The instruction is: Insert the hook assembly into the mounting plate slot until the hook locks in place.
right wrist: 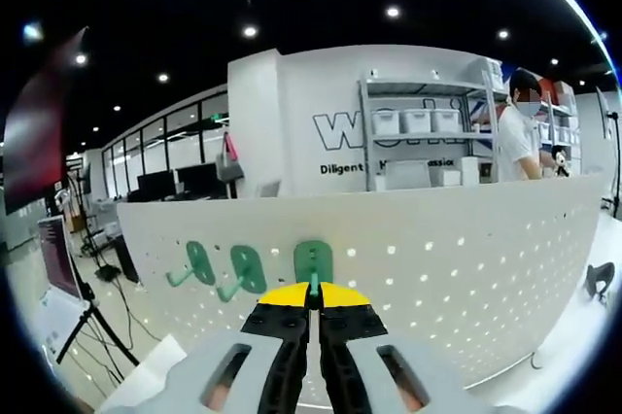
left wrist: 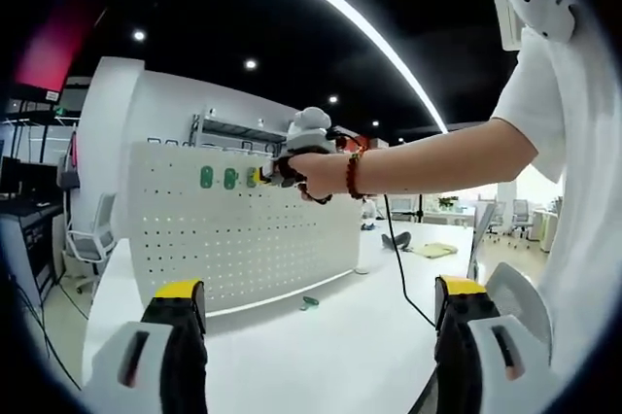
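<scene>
Three green hooks sit in a row near the top of the white pegboard [right wrist: 437, 268]: two hooks [right wrist: 199, 263] [right wrist: 245, 270] already seated, and the third hook [right wrist: 313, 260] clenched between the closed yellow tips of the right gripper [right wrist: 313, 299], its flat rounded plate against the holes. A person [right wrist: 515, 137] stands beyond the board by a shelf rack [right wrist: 428, 132]. In the left gripper view, the left gripper [left wrist: 321, 302] hangs released above the white table [left wrist: 330, 346], jaws wide apart, with a small green piece [left wrist: 309, 303] and a black cable [left wrist: 398, 268] lying on it.
</scene>
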Motion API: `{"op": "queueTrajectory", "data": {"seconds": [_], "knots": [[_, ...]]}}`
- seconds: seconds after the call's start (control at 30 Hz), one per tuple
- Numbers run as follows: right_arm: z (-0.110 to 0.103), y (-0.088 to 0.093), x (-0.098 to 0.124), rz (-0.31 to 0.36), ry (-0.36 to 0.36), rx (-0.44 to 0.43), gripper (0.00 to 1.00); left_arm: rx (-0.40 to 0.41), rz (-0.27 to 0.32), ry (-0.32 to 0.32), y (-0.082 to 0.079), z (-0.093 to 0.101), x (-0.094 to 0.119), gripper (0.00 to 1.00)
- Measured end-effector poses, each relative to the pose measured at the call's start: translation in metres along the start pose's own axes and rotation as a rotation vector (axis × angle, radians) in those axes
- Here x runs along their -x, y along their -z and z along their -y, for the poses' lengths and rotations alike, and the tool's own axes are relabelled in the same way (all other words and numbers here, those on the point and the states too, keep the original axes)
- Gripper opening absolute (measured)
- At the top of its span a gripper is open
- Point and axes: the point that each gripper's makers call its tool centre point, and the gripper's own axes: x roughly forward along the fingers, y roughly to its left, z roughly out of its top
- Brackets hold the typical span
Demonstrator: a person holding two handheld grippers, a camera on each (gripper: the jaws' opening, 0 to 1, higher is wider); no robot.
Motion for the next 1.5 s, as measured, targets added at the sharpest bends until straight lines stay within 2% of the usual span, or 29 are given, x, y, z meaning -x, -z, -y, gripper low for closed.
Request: {"op": "queueTrajectory", "data": {"seconds": [0.13,0.3,0.47,0.77,1.07,1.1,1.27,1.37,1.5], "knots": [[0.0,0.001,-0.002,-0.003,0.011,0.008,0.01,0.002,0.001,-0.005,-0.001,-0.002,0.001,1.0],[-0.002,0.002,-0.005,-0.054,-0.002,0.036,0.02,0.005,0.003,-0.001,-0.002,-0.001,0.001,1.0],[-0.005,0.001,-0.006,-0.056,-0.021,0.018,0.05,0.005,0.0,0.0,-0.002,0.0,0.0,1.0],[-0.007,-0.002,-0.006,-0.038,-0.052,0.056,0.12,0.01,0.001,-0.01,-0.003,0.0,0.002,1.0],[-0.005,0.002,0.011,-0.035,-0.096,0.079,0.15,0.02,0.006,-0.008,-0.007,0.007,0.0,1.0],[-0.004,0.002,0.013,-0.035,-0.095,0.082,0.15,-0.003,0.001,-0.016,-0.007,0.007,-0.001,1.0],[0.003,0.0,0.027,-0.013,-0.111,0.078,0.16,-0.003,-0.01,-0.005,-0.006,0.016,-0.003,1.0],[0.007,0.002,0.036,-0.007,-0.122,0.106,0.15,-0.01,-0.03,0.016,-0.004,0.024,-0.006,1.0],[0.014,0.003,0.046,0.005,-0.144,0.08,0.15,-0.006,-0.031,0.027,-0.003,0.031,-0.01,0.99]]}}
